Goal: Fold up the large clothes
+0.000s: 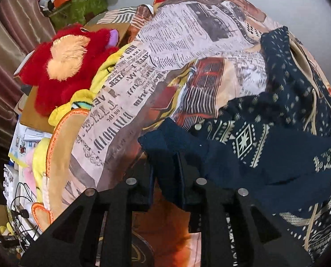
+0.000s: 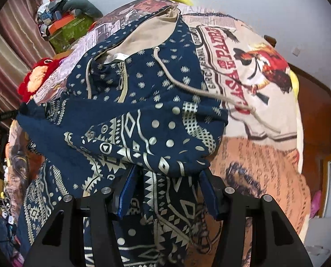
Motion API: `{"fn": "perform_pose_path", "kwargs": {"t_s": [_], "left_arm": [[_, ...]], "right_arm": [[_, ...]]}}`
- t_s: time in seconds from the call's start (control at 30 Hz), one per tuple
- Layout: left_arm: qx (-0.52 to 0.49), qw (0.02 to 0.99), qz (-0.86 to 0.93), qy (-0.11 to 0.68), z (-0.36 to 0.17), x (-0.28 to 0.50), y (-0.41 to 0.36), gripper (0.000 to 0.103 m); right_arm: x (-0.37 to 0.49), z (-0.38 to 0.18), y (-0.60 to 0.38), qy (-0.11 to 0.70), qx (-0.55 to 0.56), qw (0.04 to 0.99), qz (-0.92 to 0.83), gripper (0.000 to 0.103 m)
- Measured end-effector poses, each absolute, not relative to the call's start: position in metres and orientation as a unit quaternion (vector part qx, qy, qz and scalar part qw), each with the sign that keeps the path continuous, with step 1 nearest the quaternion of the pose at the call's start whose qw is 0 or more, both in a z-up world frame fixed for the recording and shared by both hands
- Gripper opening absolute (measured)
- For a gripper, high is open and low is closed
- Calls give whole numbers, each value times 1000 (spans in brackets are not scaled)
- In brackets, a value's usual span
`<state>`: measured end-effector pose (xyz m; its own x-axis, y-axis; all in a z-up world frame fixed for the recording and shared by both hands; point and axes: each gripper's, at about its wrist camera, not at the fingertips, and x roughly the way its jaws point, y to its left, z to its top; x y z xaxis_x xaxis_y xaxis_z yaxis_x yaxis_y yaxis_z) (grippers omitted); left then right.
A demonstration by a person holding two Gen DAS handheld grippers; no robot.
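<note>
I have the navy patterned hoodie lying on the bed, spread over the newspaper-print blanket, hood end away from me and hem end under my wrists. My left gripper has its fingers narrow and pinched on the plain blue cuff at the tip of a sleeve — the fabric runs straight between them. That sleeve stretches across the chest toward my right, so its long axis lies crosswise to the body of the garment. My right gripper stands with fingers about half open over the folded patterned edge; cloth sits between them, but I cannot tell whether the pads actually press on it. The coming move, as I judge it, turns on the left hand: it alone owns the sleeve end, and the sleeve must be laid flat across the torso, with the right fingers nearer the body's middle to steady the fold.
</note>
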<state>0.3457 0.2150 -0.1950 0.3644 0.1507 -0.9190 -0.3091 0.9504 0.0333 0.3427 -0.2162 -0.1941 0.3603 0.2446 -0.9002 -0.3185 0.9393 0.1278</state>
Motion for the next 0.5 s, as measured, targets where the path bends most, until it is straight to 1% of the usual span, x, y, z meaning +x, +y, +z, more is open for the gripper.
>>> {"fn": "perform_pose_path", "kwargs": {"t_s": [0.03, 0.1, 0.13, 0.2, 0.3, 0.43, 0.5], "left_arm": [[-69, 824, 138, 545, -195, 344, 215, 24], [-59, 828, 130, 542, -190, 342, 214, 30], [-57, 831, 124, 539, -186, 341, 215, 32], [-57, 837, 117, 532, -178, 338, 217, 40], [-56, 845, 117, 518, -163, 336, 222, 44], [-83, 851, 125, 503, -148, 333, 238, 44], [-79, 853, 134, 499, -144, 335, 240, 45]], "right_arm": [[344, -193, -215, 537, -36, 826, 169, 52], [347, -193, -216, 534, -40, 829, 164, 52], [347, -192, -217, 530, -44, 832, 157, 52], [349, -189, -220, 520, -56, 841, 140, 52], [355, -188, -233, 520, -46, 844, 123, 52], [356, -187, -247, 528, -25, 839, 126, 52], [353, -185, -248, 527, -29, 840, 130, 52]]}}
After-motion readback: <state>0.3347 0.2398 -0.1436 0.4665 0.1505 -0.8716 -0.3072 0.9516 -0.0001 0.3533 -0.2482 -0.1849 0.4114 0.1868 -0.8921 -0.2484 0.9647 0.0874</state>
